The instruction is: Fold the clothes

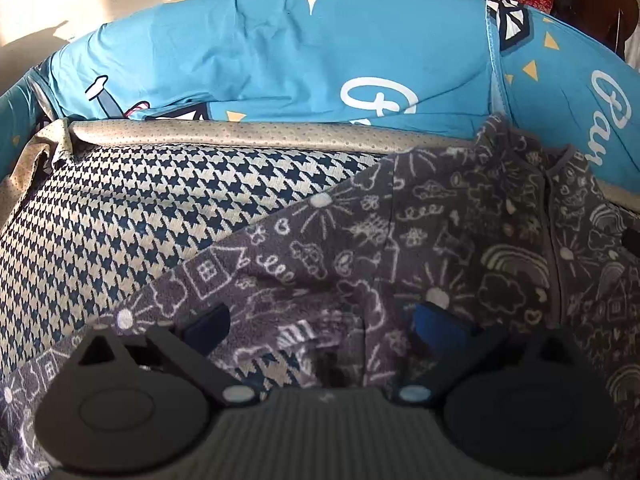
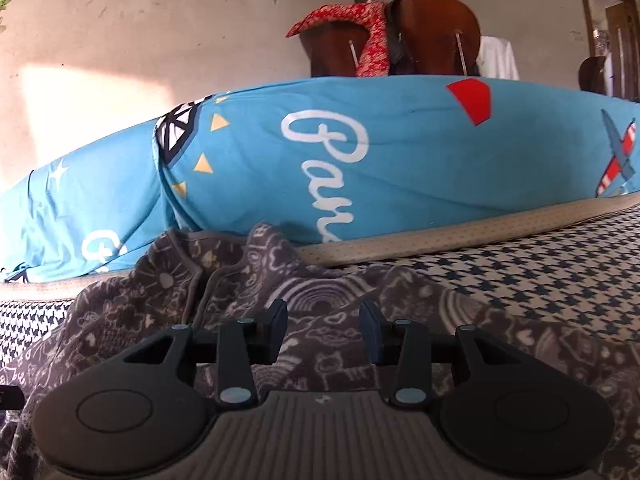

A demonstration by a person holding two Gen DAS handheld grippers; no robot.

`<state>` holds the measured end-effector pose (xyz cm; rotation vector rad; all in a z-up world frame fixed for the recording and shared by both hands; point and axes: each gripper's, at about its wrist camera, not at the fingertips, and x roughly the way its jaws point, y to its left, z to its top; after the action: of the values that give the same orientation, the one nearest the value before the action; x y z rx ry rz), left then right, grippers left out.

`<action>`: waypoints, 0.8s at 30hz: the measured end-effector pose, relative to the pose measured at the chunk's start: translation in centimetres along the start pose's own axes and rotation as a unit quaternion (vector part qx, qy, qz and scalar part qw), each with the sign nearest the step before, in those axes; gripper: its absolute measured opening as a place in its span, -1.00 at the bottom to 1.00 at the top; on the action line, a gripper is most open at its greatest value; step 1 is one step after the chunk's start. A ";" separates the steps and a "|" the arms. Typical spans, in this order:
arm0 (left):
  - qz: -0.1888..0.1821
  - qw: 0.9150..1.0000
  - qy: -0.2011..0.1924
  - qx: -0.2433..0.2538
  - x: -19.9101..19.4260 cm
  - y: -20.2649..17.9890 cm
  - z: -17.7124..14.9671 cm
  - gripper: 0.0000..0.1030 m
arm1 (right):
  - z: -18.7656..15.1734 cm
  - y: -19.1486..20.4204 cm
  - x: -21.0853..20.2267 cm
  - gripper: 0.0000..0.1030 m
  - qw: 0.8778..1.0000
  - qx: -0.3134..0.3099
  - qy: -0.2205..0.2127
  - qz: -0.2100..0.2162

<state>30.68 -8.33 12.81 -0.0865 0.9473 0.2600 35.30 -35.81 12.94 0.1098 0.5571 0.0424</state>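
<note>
A grey fleece garment (image 1: 420,240) printed with white doodles lies spread on a navy-and-cream houndstooth cover (image 1: 140,208). Its collar and front placket point toward the blue bedding. In the left wrist view my left gripper (image 1: 322,328) hovers low over the garment's sleeve side, jaws wide apart, with a rumpled fold of fleece lying loose between the pads. In the right wrist view the same garment (image 2: 328,292) fills the foreground. My right gripper (image 2: 324,328) is just above its chest, jaws partly apart, and the fleece shows through the gap unpinched.
A bright blue quilt (image 2: 360,160) with white script, stars and planes is banked along the far edge of the cover, behind a beige dotted border (image 2: 440,236). Beyond it stand a brown wooden chair (image 2: 432,36) draped with a red cloth (image 2: 360,20), a pale wall and a doorway.
</note>
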 end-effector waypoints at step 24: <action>0.008 0.999 0.034 0.012 1.7 -1.3 -0.6 1.00 | 0.1 -1.6 5.7 -0.83 0.997 0.019 0.016 -0.076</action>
<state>31.50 -9.41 11.09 -0.0664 1.0192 0.2613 40.20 -36.96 9.83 0.1042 0.5971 -0.1155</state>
